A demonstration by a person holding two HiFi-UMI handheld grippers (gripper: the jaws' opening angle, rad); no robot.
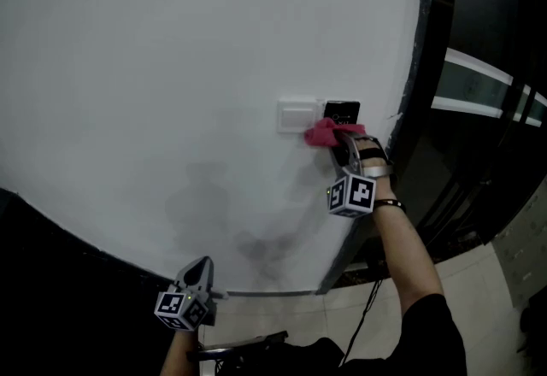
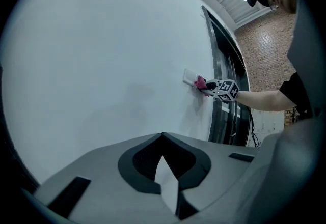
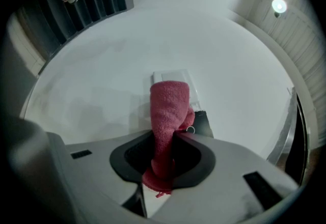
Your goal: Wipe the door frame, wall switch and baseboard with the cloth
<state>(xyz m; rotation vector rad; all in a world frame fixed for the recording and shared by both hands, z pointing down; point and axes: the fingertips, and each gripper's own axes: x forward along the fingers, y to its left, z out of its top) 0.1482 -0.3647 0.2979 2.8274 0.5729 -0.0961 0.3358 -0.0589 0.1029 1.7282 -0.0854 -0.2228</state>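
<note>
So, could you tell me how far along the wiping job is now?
Nothing shows as finished; the pictures cannot prove any surface wiped. In hand: the right gripper holds the pink cloth against the white wall switch. The left gripper hangs low, shut and empty. Probably left: the dark door frame and the baseboard.

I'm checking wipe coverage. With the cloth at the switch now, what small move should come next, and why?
Probably slide the right gripper a little to the person's left. In the head view, the cloth clamped in its jaws meets only the wall switch edge beside the black panel, and the rest lies bare.
</note>
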